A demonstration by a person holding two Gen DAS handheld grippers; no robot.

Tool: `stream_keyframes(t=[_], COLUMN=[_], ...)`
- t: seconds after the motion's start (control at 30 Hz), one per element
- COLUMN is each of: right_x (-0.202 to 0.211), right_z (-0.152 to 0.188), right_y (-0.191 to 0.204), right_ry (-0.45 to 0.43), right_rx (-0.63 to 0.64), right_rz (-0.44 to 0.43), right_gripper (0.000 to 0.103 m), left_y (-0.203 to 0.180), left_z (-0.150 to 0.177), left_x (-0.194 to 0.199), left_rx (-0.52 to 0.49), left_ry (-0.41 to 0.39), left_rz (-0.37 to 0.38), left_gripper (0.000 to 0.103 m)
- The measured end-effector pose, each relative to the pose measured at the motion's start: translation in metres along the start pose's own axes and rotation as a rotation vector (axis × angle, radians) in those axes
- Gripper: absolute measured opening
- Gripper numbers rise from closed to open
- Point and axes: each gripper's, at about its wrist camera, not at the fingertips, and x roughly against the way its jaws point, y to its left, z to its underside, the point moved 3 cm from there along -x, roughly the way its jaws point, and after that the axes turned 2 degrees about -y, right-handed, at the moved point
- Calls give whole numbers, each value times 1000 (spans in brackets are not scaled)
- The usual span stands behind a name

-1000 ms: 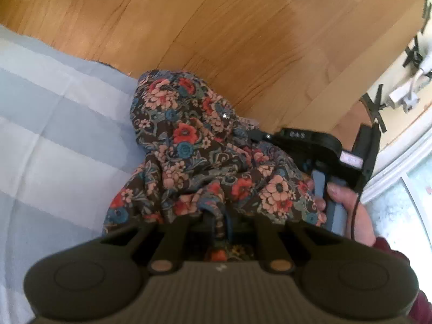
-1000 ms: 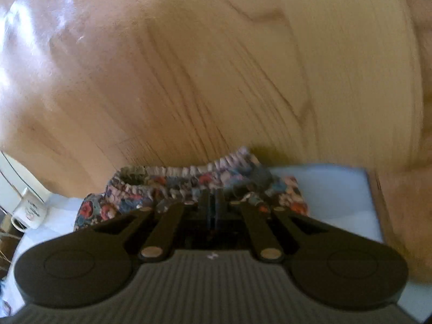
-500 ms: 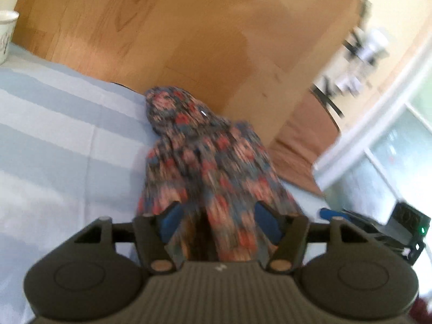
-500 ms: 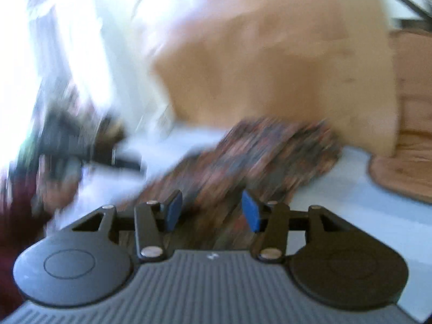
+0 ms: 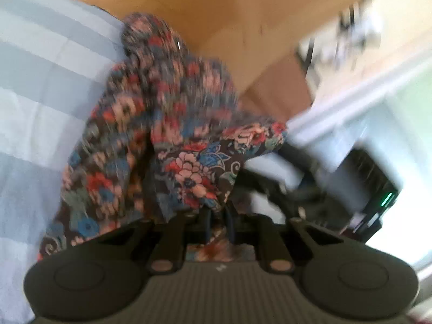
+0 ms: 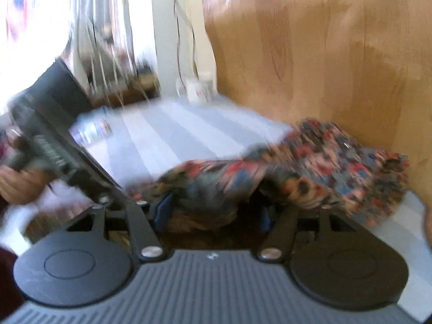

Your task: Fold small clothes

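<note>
A dark floral garment (image 5: 167, 113) lies bunched on a pale blue striped cloth (image 5: 40, 81). My left gripper (image 5: 217, 216) is at its near edge. Its jaws are closing and nearly together, with a fold of the fabric pinched between them. In the right wrist view the same floral garment (image 6: 337, 162) stretches from the centre to the right. My right gripper (image 6: 213, 210) has its jaws spread wide and still opening. The cloth hangs loosely just ahead of its blue pads (image 6: 164, 208) without being pressed. At that view's left, a hand (image 6: 19, 186) holds the left gripper's body (image 6: 48, 135).
Wooden floor (image 5: 216, 13) lies beyond the striped cloth's far edge. A white mug (image 6: 199, 89) stands at the far corner of the striped cloth (image 6: 175, 129). A black device with a green light (image 5: 378, 189) sits at the right. Cables hang near a white frame (image 6: 167, 40).
My left jaws opened and came together again on the garment's near edge. My right gripper let go of the garment, swung and rolled to face across the cloth, and its jaws spread.
</note>
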Motion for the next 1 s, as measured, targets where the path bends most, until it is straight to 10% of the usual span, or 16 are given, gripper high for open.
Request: stream_keyframes(t=[0.23,0.37,0.47,0.8,1.0], right_x=[-27,-33,-22,79,84], right_z=[4,10,2,-15,48], right_y=[-24,-21,-5,32,35], right_ry=[34,66,62,179,324], right_rx=[-201,-247,-196,-483,-474], right_rz=[-36,-66,-47,-55,243], right_gripper=[60,19,14,15,42], left_y=[18,22,24,-33,5], left_z=[-16,-17,-16,5,33], left_x=[7,-1,2,39,-17], left_rx=[118,131,149,-27,12], left_ry=[-42,-38,-38,-31,121], left_rz=[36,22,46,139,-183], left_gripper=[10,11,10,10,24])
